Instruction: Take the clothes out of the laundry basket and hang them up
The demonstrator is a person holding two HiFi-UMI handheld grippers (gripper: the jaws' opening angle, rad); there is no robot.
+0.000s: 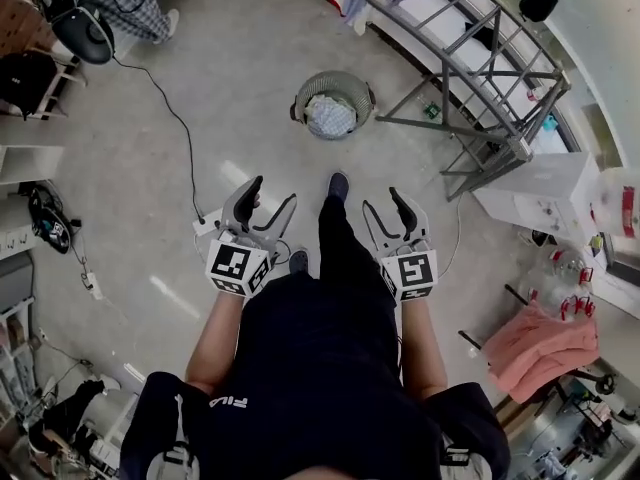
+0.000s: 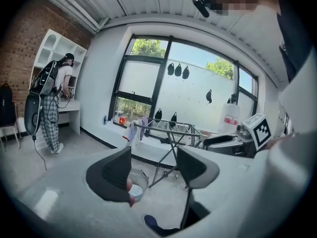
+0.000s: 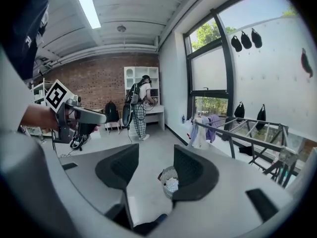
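On the grey floor point(image 1: 240, 58), the laundry basket point(image 1: 333, 105) sits at upper centre, clothes point(image 1: 329, 117) inside, beside the drying rack point(image 1: 480, 78) at upper right, while the left gripper point(image 1: 273, 193) and right gripper point(image 1: 383, 201), jaws apart and empty, point toward it, likely readied to grab.

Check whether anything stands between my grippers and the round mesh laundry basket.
Nothing visible does: only bare grey floor separates the open left gripper and open right gripper from the round mesh laundry basket ahead.
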